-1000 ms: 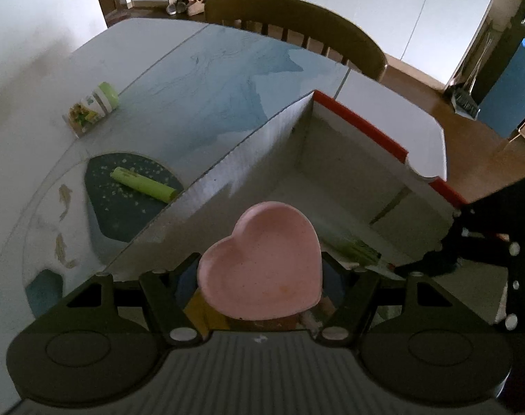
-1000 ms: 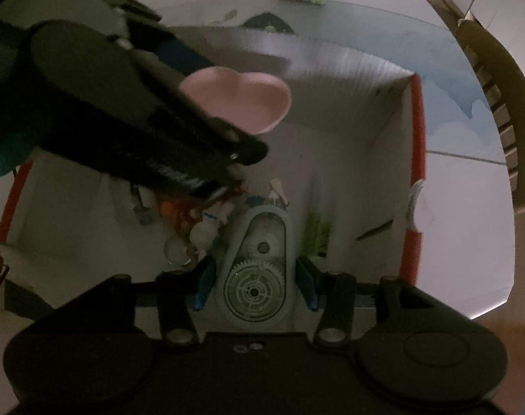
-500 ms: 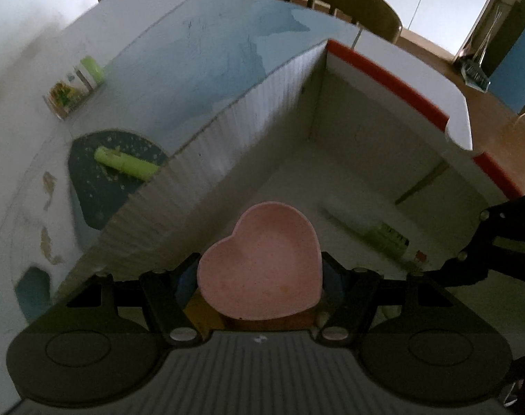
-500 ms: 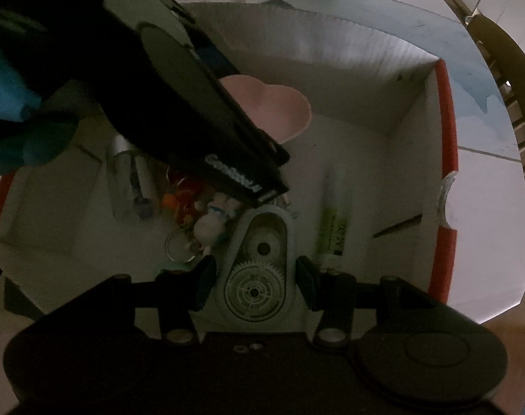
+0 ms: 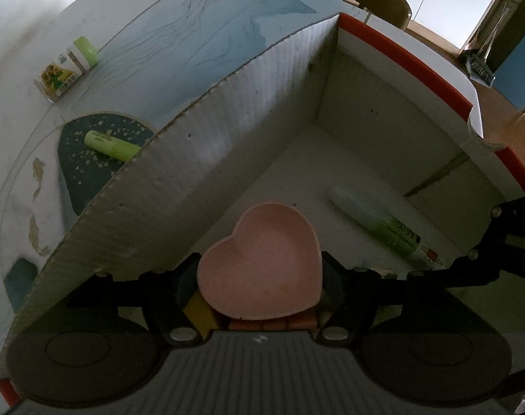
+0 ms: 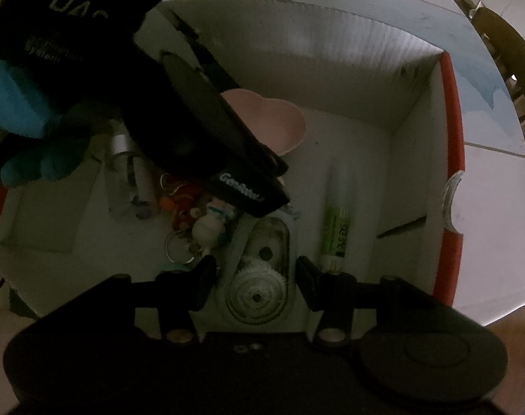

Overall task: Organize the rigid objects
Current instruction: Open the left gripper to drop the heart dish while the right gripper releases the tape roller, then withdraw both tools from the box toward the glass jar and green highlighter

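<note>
Left gripper (image 5: 259, 269) had its jaws clamped on the sides of the pink heart dish (image 5: 260, 263), roughly half open, dish cavity-up and near level, probably so it would sit flat once let go. It hung inside the cardboard box (image 5: 227, 138), low over the floor near the corrugated wall; touching the floor or not, cannot tell.

Right gripper (image 6: 255, 269) had its jaws closed on a correction tape dispenser (image 6: 259, 273), gear side up, also inside the box, held beside the dish so the two would not collide.

On the box floor: a green glue tube (image 6: 336, 231) toward the red-edged side, and a keychain cluster with a small figurine (image 6: 207, 224) and a clear bottle (image 6: 124, 180) toward the opposite side.

Not yet boxed, on the table (image 5: 193, 52) beyond the corrugated wall: a green marker (image 5: 112, 145) and a green-capped jar (image 5: 67, 69) lying on its side.

A hand in a blue glove (image 6: 24, 117) gripped the left tool.
</note>
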